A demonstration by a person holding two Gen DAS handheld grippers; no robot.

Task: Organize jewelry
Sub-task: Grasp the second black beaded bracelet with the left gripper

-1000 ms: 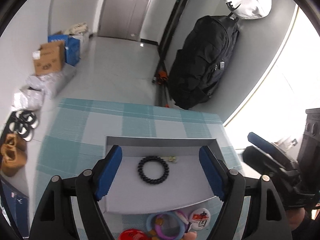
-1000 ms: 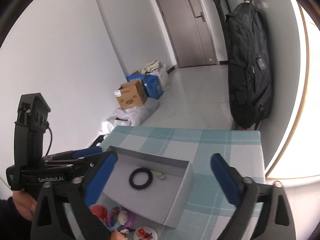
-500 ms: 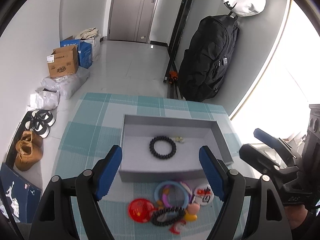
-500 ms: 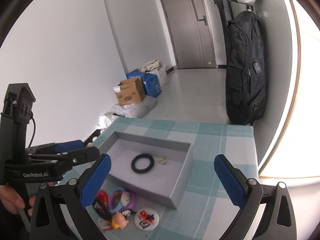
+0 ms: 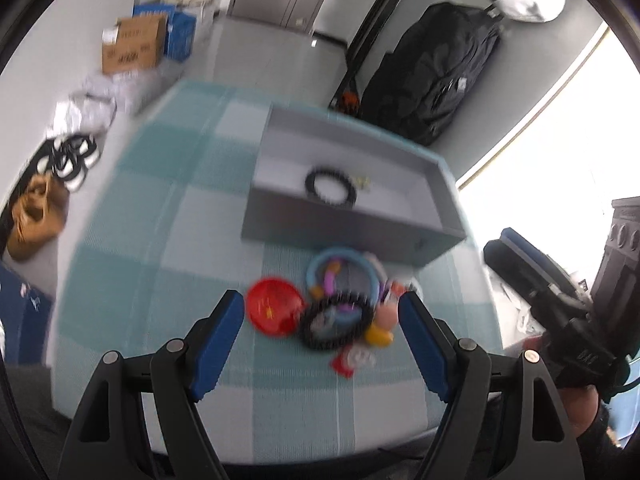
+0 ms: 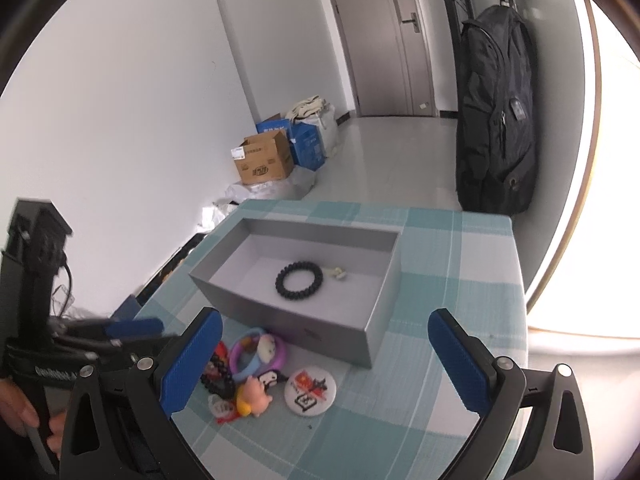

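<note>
both claws hang spread and empty over the tabletop [image 6: 460, 248] – left claw [image 5: 322, 334], right claw [image 6: 320, 364]. a black bead bracelet [image 6: 299, 281] lies inside the grey box [image 6: 376, 320]; the loose trinket pile [image 6: 248, 376] sits by the box's near wall, toward the tabletop's near edge.

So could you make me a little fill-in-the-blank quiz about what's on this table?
1. The black bead bracelet lies inside the grey ____.
2. The red badge lies on the checked cloth, ____ the box.
3. Both the left gripper and the right gripper have their jaws ____.

Missing words: box; outside; open
</note>
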